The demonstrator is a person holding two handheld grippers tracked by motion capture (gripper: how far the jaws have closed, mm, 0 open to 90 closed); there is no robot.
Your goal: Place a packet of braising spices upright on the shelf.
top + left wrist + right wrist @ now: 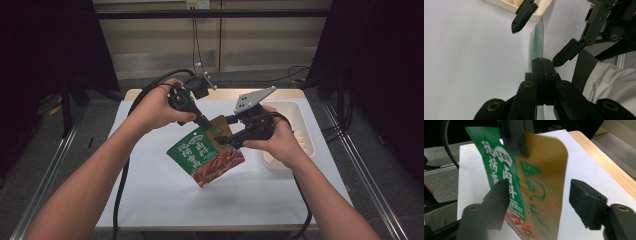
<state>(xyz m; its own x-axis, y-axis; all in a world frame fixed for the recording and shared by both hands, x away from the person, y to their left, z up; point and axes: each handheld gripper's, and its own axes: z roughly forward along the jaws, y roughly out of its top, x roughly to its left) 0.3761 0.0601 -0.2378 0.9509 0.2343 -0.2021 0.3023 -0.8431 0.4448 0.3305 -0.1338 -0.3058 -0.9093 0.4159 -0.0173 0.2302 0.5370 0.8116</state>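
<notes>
A green and gold snack pouch (200, 152) with red food pictured on it hangs tilted above the white table top (150, 190). My left gripper (206, 125) is shut on its top edge; in the left gripper view the jaws (543, 61) pinch the thin pouch (537, 37) seen edge-on. My right gripper (220, 140) comes in from the right and is open, its jaws on either side of the pouch's right part. In the right gripper view the pouch (541, 170) hangs between the spread jaws of that gripper (539, 195), not touched by them.
A cream tray (300, 125) sits at the table's right side, close behind my right hand; its rim (537, 11) appears in the left gripper view. Cables trail off the table's left and right. The wooden table edge (604, 162) runs along the far side.
</notes>
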